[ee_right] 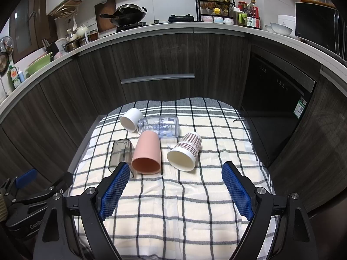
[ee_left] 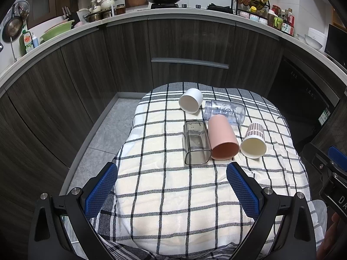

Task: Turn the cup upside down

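Note:
Several cups lie on their sides on a checked cloth (ee_left: 173,195) (ee_right: 184,205): a white cup (ee_left: 190,100) (ee_right: 131,120), a clear bottle-like cup (ee_left: 225,111) (ee_right: 160,126), a smoky square cup (ee_left: 196,143) (ee_right: 119,153), a pink cup (ee_left: 223,138) (ee_right: 146,153), and a patterned paper cup (ee_left: 253,140) (ee_right: 185,151). My left gripper (ee_left: 172,171) is open and empty, just short of the smoky and pink cups. My right gripper (ee_right: 175,170) is open and empty, just short of the pink and patterned cups.
The cloth covers a small table (ee_left: 282,162) in front of dark kitchen cabinets (ee_left: 190,43). The counter (ee_right: 151,32) behind holds a wok, pots, bottles and bowls. A dishwasher (ee_right: 279,99) stands at the right. Grey floor (ee_left: 104,134) lies left of the table.

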Action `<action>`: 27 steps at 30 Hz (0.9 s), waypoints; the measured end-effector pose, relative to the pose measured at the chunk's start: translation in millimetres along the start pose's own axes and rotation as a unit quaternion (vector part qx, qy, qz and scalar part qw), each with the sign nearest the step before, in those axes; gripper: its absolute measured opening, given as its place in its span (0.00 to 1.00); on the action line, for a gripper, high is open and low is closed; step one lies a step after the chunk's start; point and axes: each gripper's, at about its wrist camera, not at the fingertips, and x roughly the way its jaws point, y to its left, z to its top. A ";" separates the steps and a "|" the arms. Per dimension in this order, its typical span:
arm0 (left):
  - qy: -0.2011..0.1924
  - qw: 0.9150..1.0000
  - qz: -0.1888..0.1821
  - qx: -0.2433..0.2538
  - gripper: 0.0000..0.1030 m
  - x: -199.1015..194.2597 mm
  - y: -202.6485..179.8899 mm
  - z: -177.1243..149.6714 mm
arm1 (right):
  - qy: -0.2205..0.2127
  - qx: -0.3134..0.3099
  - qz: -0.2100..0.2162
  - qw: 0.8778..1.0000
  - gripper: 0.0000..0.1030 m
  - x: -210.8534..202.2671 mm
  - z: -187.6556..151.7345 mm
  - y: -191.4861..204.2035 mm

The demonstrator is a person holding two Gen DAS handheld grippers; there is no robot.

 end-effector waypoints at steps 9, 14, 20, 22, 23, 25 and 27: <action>0.004 1.000 0.001 0.001 0.99 3.4 0.9 -1.9 | 0.002 0.002 0.000 1.000 0.84 1.5 -2.4 -1.1; 0.007 1.000 0.001 0.002 0.99 4.4 1.2 -2.8 | 0.005 0.007 -0.002 1.000 0.84 10.6 -4.1 -4.8; 0.005 1.000 0.001 0.001 0.99 4.0 2.4 -3.7 | 0.006 0.007 -0.002 1.000 0.84 9.2 -4.6 -3.9; 0.005 1.000 0.002 0.001 0.99 3.5 1.3 -2.9 | 0.006 0.008 -0.001 1.000 0.84 8.6 -4.1 -4.0; 0.006 1.000 0.003 0.001 0.99 3.3 1.2 -2.8 | 0.006 0.008 -0.002 1.000 0.84 8.6 -4.0 -4.1; 0.006 1.000 0.003 0.001 0.99 3.0 1.2 -2.3 | 0.007 0.008 -0.001 1.000 0.84 8.6 -5.0 -3.7; 0.006 1.000 0.003 0.002 0.99 3.1 1.2 -2.7 | 0.007 0.008 -0.001 1.000 0.84 8.8 -5.0 -3.7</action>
